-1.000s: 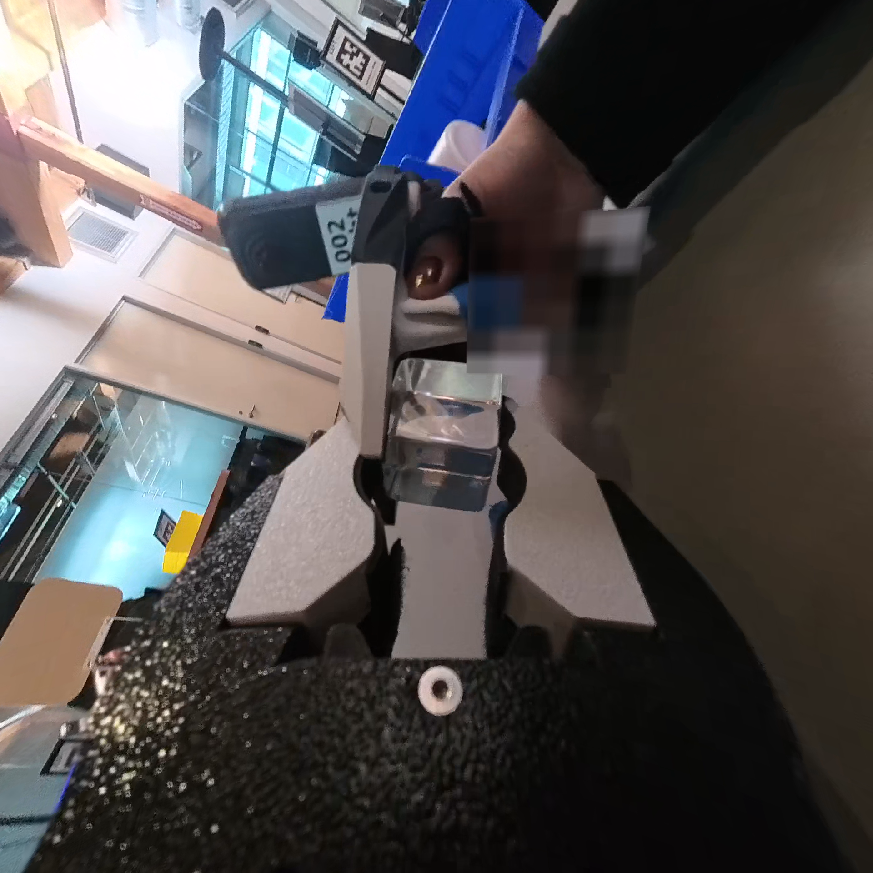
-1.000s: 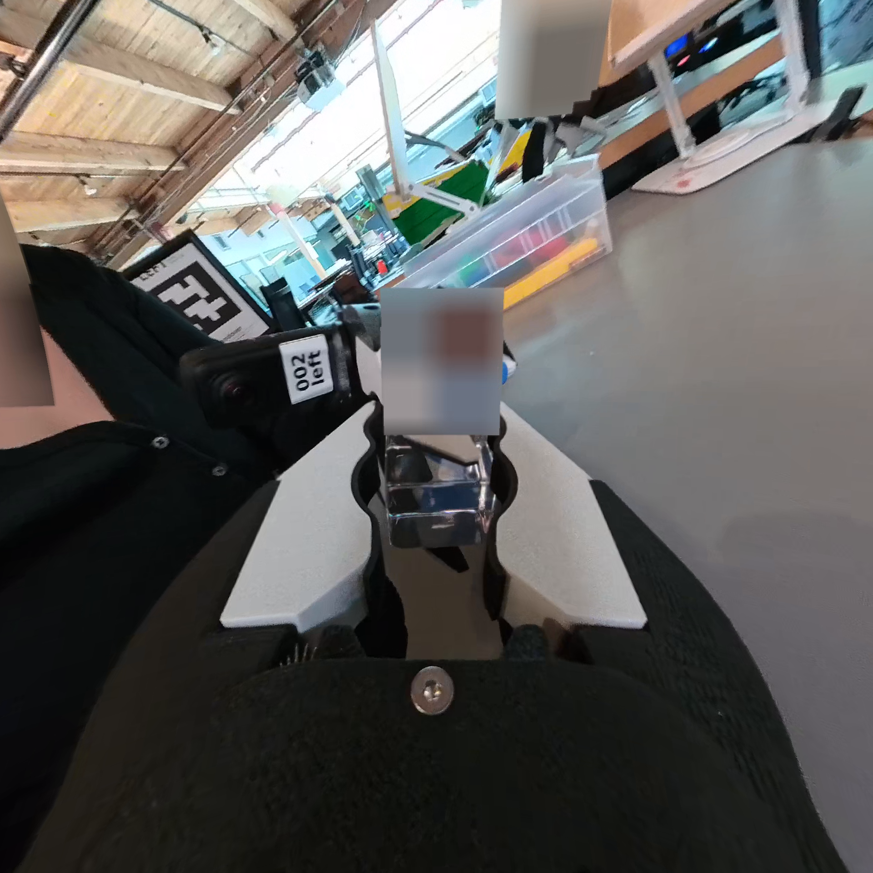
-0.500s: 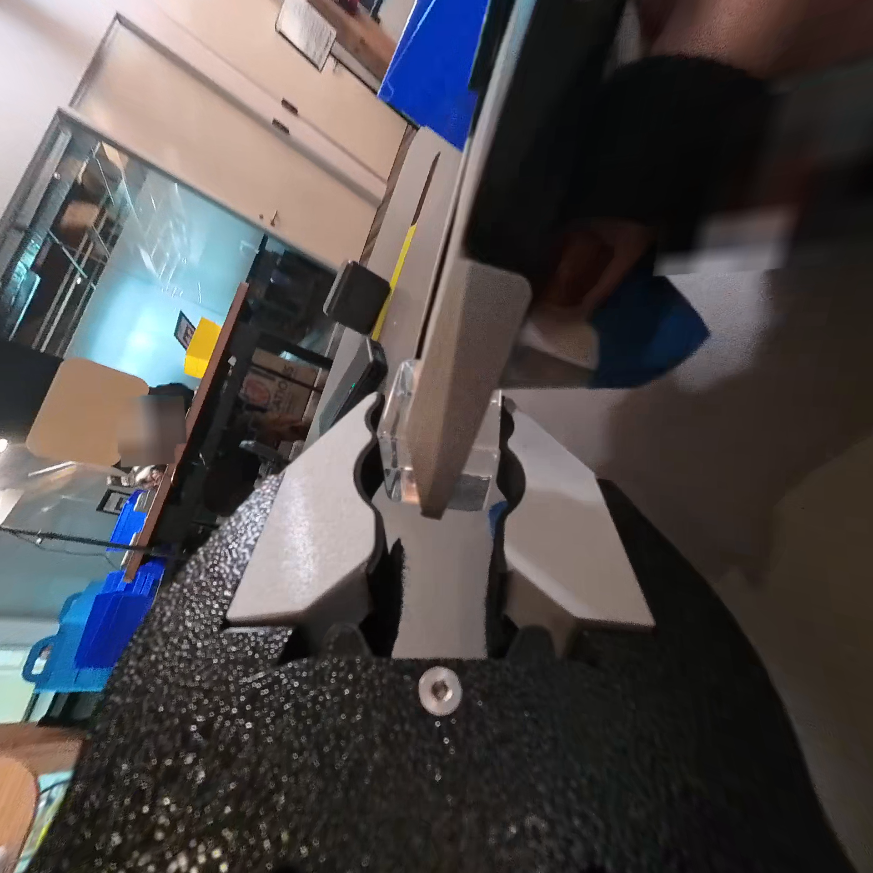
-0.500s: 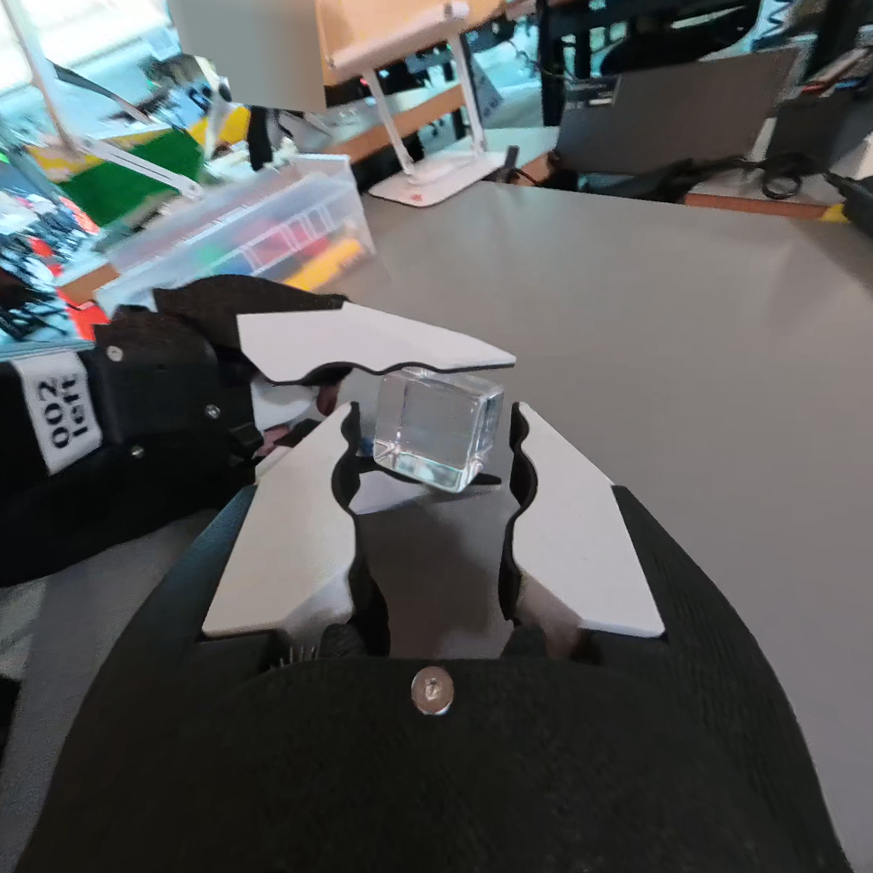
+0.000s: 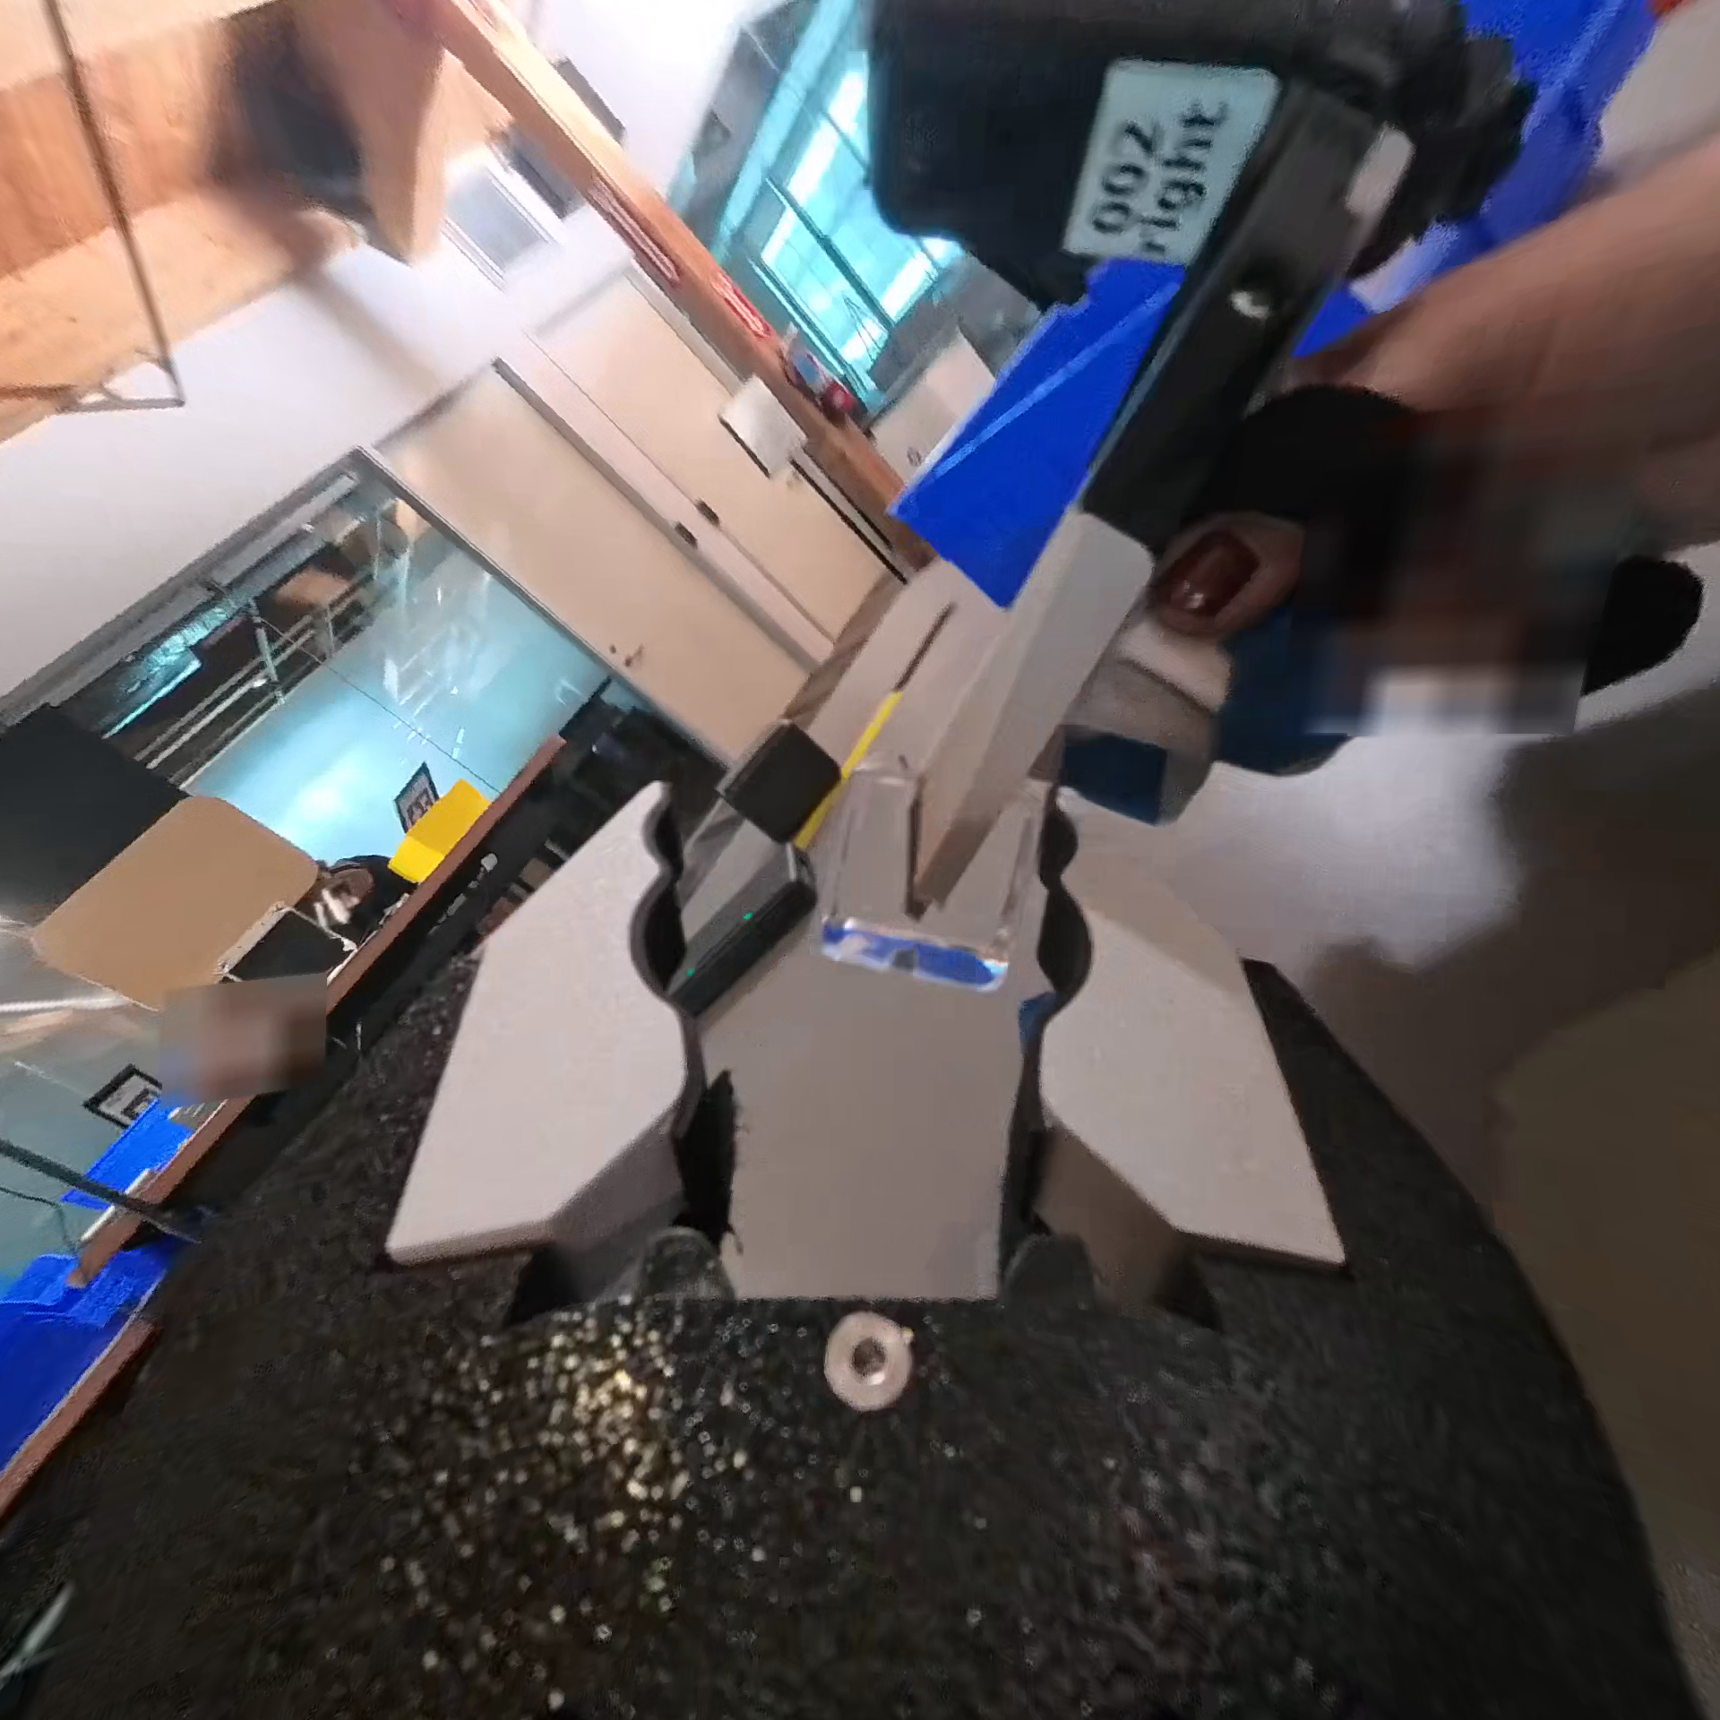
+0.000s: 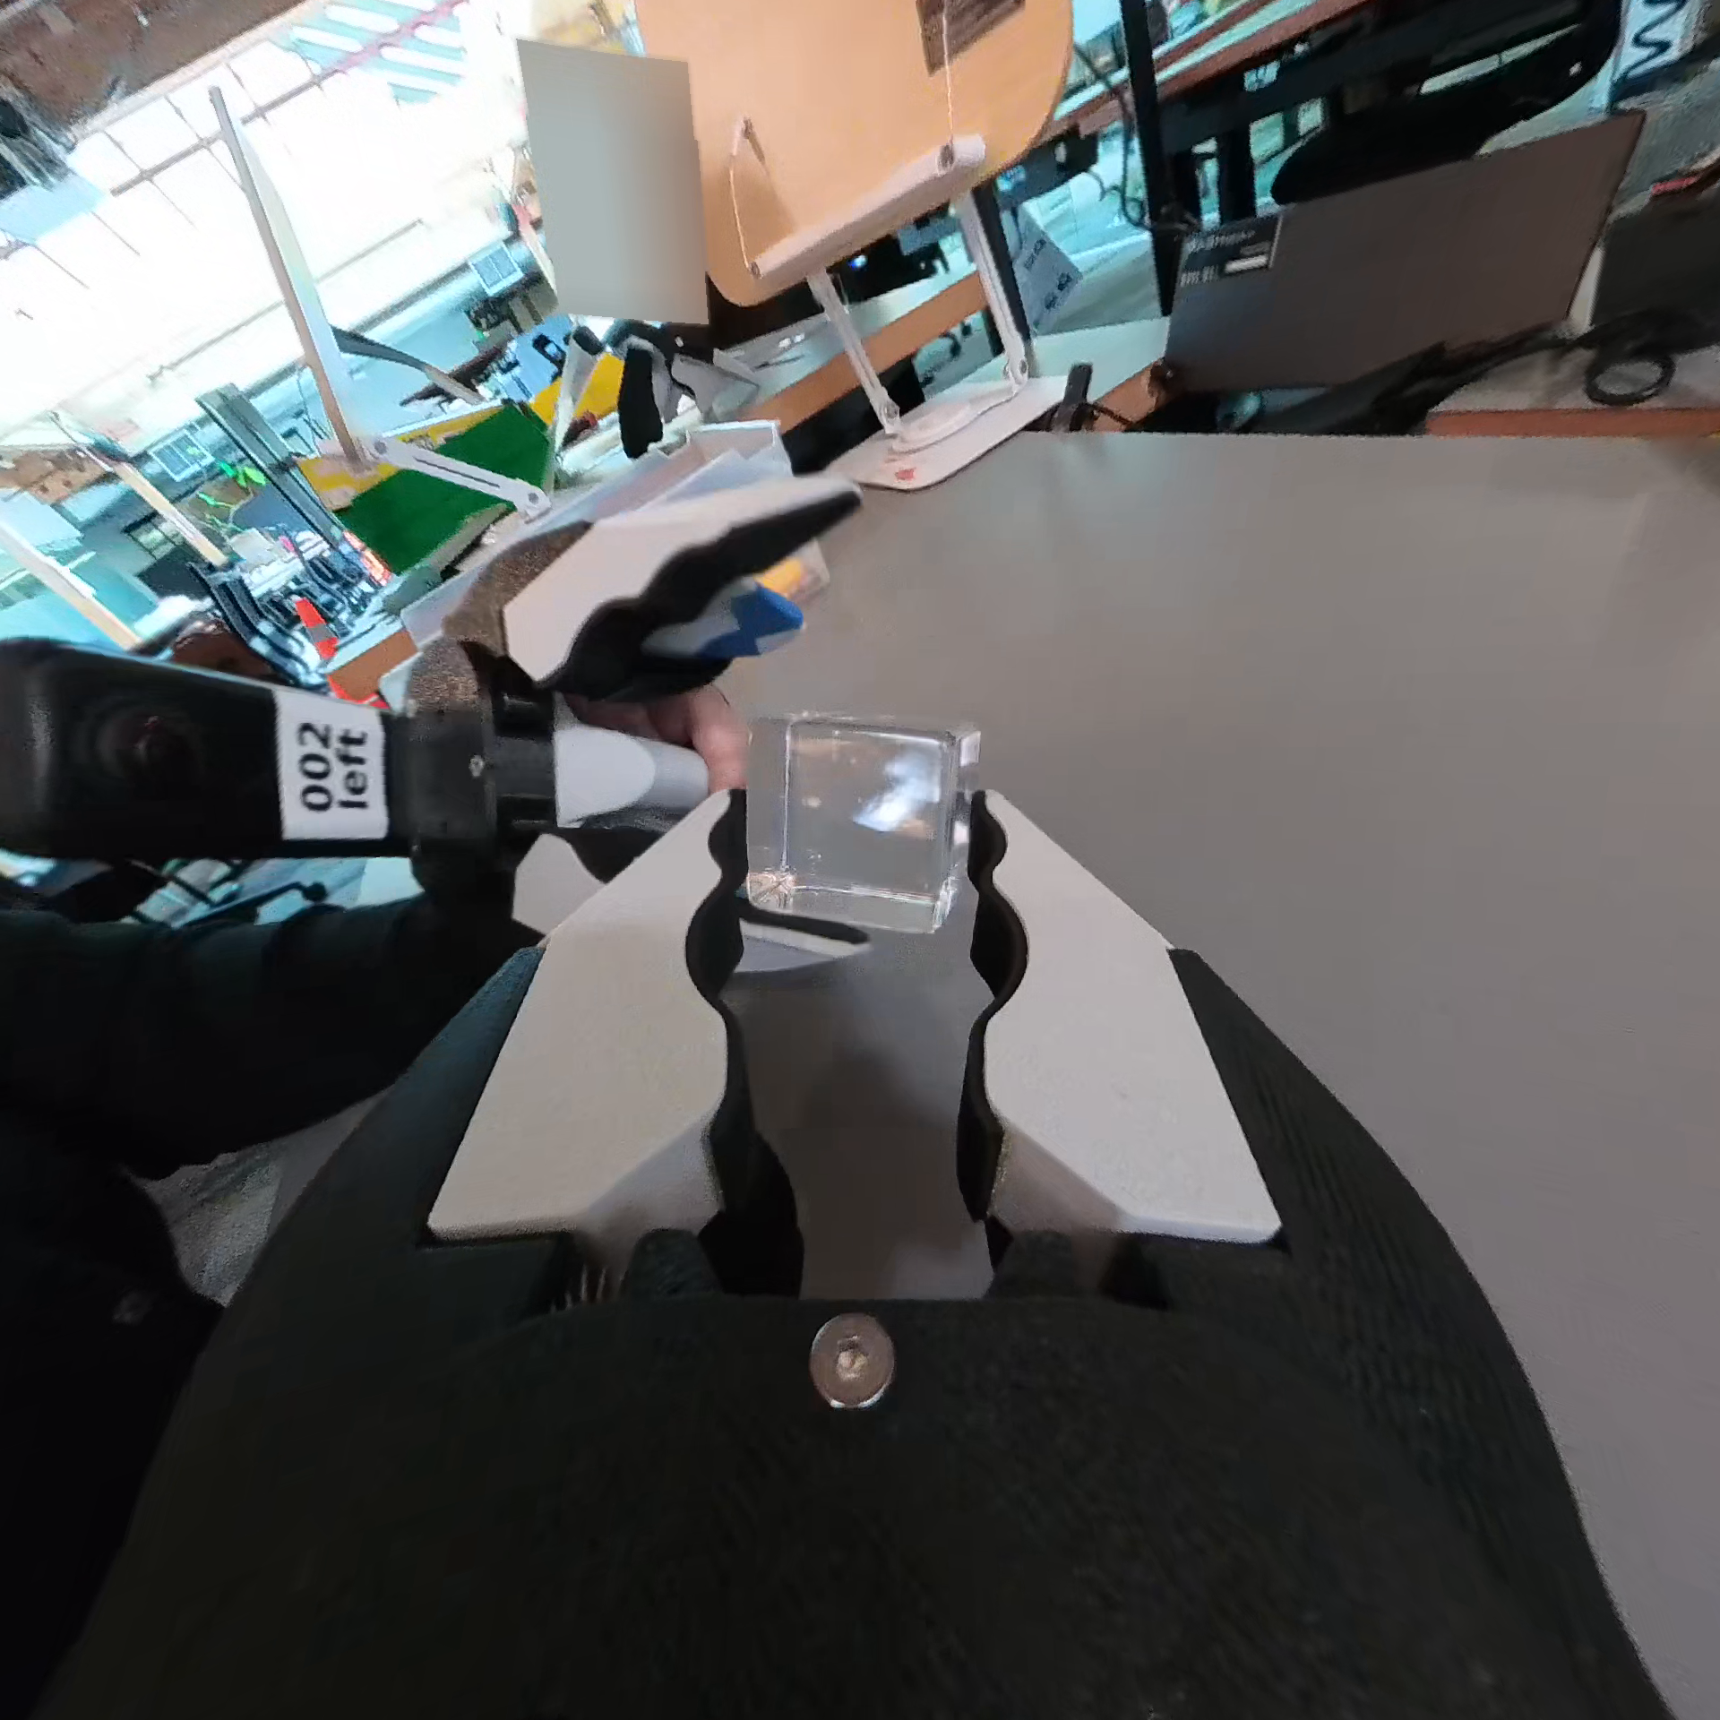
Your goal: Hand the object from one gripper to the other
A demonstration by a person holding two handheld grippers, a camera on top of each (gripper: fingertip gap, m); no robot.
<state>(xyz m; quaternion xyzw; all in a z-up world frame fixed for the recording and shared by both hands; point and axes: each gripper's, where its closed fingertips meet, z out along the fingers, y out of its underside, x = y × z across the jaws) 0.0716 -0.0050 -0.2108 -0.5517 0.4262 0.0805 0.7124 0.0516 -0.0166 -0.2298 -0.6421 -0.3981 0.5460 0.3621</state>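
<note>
Since half a second ago the cube (image 6: pixel 861 824) has been taken over. It was then pinched flat between the left gripper's fingers with the right gripper's fingers spread beside it, and now it is clamped by the right gripper (image 6: pixel 856 810) at its very fingertips.

Nearest in the right wrist view, the cube is seen upright and square to the fingers, with one face pressed by each pad and most of its body standing out past the tips. It is carried in the air above the grey table (image 6: pixel 1303 651).

The left gripper (image 5: pixel 856 810) has been opened wide. In its own view the cube lies between its fingers, closer to the right one, with a plain gap on the other side. Whether that right finger is touched cannot be told from there. In the right wrist view the left gripper is seen up and to the left of the cube, clearly apart from it.

The handover is judged as good as made. Only clearance to the left is needed for the parting, and a slip from the shallow fingertip hold is the risk to be watched.
</note>
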